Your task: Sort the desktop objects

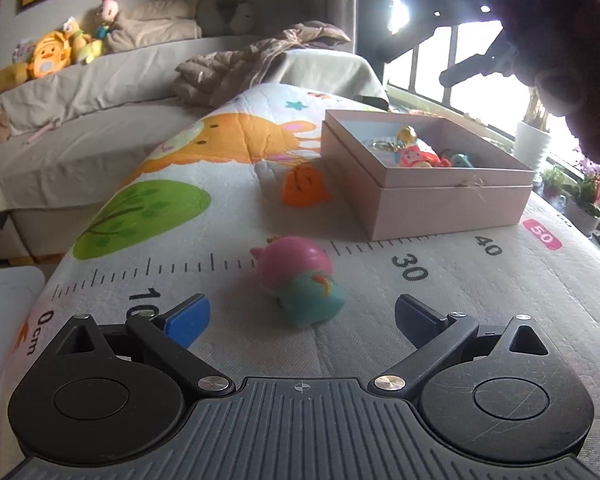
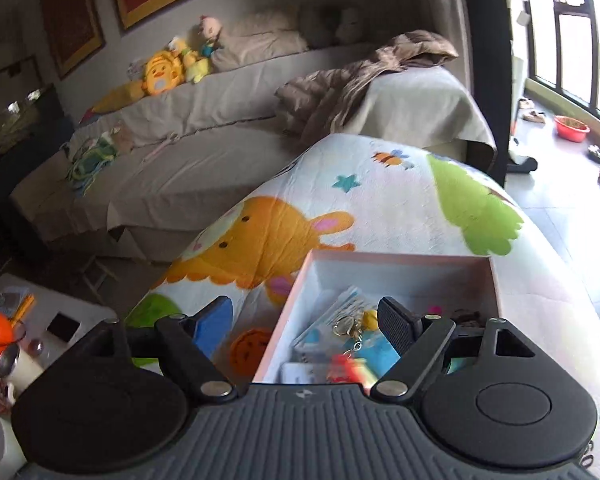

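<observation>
A pink and teal squishy toy lies on the cartoon play mat, just ahead of my left gripper, which is open wide with nothing touching its blue pads. An orange toy sits beside the pink box, which holds several small toys. My right gripper hovers open over the pink box; below it lie a keyring, a blurred red toy and cards. The orange toy is outside the box's left wall.
A person's dark sleeve reaches in over the box from the upper right. A grey sofa with plush toys and a brown blanket lies beyond the mat. A white side table with clutter stands at lower left. Potted plants line the window.
</observation>
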A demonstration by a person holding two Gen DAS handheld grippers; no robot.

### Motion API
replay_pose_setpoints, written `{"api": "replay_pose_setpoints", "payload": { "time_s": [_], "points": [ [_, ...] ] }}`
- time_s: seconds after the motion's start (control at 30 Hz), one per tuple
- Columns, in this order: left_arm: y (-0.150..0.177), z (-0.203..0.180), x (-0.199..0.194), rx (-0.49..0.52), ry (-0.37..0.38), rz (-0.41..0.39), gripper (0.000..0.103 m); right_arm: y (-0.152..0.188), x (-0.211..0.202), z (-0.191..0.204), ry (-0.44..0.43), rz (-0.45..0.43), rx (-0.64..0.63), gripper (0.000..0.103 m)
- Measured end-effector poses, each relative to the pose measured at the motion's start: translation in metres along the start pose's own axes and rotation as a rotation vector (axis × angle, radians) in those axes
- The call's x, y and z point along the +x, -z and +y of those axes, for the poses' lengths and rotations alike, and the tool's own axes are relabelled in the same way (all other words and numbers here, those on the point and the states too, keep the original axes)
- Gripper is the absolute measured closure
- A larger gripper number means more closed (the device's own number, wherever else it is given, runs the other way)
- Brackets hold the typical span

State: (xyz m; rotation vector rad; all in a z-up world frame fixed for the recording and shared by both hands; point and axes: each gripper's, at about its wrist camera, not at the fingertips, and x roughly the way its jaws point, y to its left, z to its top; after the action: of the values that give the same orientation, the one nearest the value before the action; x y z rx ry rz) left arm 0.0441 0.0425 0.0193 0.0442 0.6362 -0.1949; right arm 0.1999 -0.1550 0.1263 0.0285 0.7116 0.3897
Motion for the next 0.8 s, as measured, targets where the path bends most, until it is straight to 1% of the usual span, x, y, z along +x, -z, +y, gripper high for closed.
{"api": "replay_pose_setpoints", "payload": {
  "time_s": [0.07, 0.1, 0.17, 0.2, 0.23, 0.3, 0.33, 0.4, 0.47, 0.5, 0.6, 0.67, 0.8],
  "points": [
    [0.003, 0.002, 0.001, -0.001, -0.005, 0.006, 0.001, 0.007, 0.02, 0.031, 0.007, 0.027, -0.104, 0.023],
    [0.005, 0.003, 0.002, -0.003, -0.006, 0.007, 0.001, 0.009, 0.032, 0.045, 0.021, 0.04, -0.154, 0.025],
    [0.009, 0.005, 0.003, -0.008, -0.008, 0.009, 0.001, 0.011, 0.058, 0.069, 0.077, 0.07, -0.227, 0.034],
    [0.01, 0.006, 0.003, -0.015, -0.007, 0.012, 0.001, 0.012, 0.072, 0.077, 0.105, 0.097, -0.245, 0.041],
    [0.011, 0.008, 0.002, -0.023, -0.002, 0.01, 0.001, 0.012, 0.085, 0.082, 0.122, 0.126, -0.254, 0.049],
    [0.012, 0.01, 0.0, -0.037, 0.005, -0.005, 0.001, 0.013, 0.111, 0.092, 0.167, 0.171, -0.285, 0.057],
    [0.013, 0.011, -0.001, -0.043, 0.009, -0.009, 0.001, 0.014, 0.122, 0.096, 0.196, 0.182, -0.308, 0.06],
    [0.014, 0.013, -0.002, -0.053, 0.016, -0.013, 0.001, 0.02, 0.139, 0.099, 0.256, 0.201, -0.352, 0.061],
    [0.014, 0.014, -0.003, -0.063, 0.022, -0.022, 0.001, 0.023, 0.15, 0.101, 0.29, 0.223, -0.364, 0.064],
    [0.014, 0.015, -0.004, -0.069, 0.026, -0.026, 0.001, 0.024, 0.152, 0.103, 0.295, 0.233, -0.377, 0.065],
    [0.015, 0.018, -0.005, -0.085, 0.036, -0.033, 0.001, 0.026, 0.148, 0.106, 0.282, 0.255, -0.373, 0.065],
    [0.016, 0.019, -0.007, -0.091, 0.039, -0.038, 0.0, 0.031, 0.14, 0.109, 0.252, 0.266, -0.373, 0.065],
    [0.017, 0.019, -0.01, -0.09, 0.041, -0.036, 0.0, 0.044, 0.114, 0.118, 0.164, 0.29, -0.379, 0.065]
  ]
}}
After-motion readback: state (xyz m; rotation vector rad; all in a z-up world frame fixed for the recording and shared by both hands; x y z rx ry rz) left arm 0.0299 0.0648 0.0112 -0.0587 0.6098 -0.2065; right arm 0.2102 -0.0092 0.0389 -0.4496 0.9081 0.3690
